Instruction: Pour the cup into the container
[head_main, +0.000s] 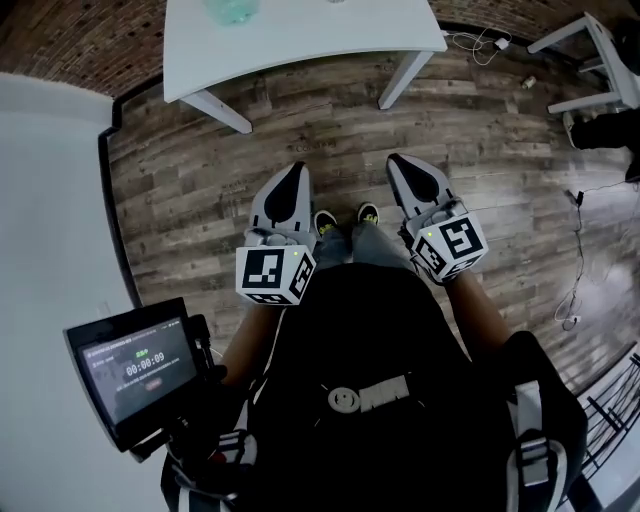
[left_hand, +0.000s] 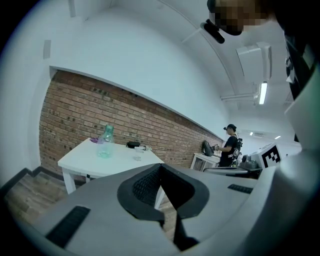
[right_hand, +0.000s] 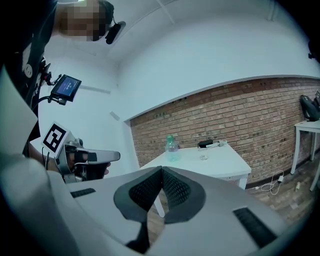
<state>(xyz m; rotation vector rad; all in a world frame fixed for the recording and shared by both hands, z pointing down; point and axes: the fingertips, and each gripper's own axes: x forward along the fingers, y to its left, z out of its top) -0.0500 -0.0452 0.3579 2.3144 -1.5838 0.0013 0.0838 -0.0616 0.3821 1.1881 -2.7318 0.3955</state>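
A white table stands on the wooden plank floor by a brick wall. On it stand a clear greenish plastic bottle and, near it, a small clear cup. The left gripper and the right gripper are well apart from the table, both clenched on nothing.

Small monitor, lower left — timer reads 00:00:09 — other lines on screen too small.

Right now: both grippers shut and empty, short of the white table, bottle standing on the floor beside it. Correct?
Wrong on the bottle: it stands on the white table, not the floor, as the right gripper view shows. The rest holds: left gripper and right gripper shut and empty, short of the table.
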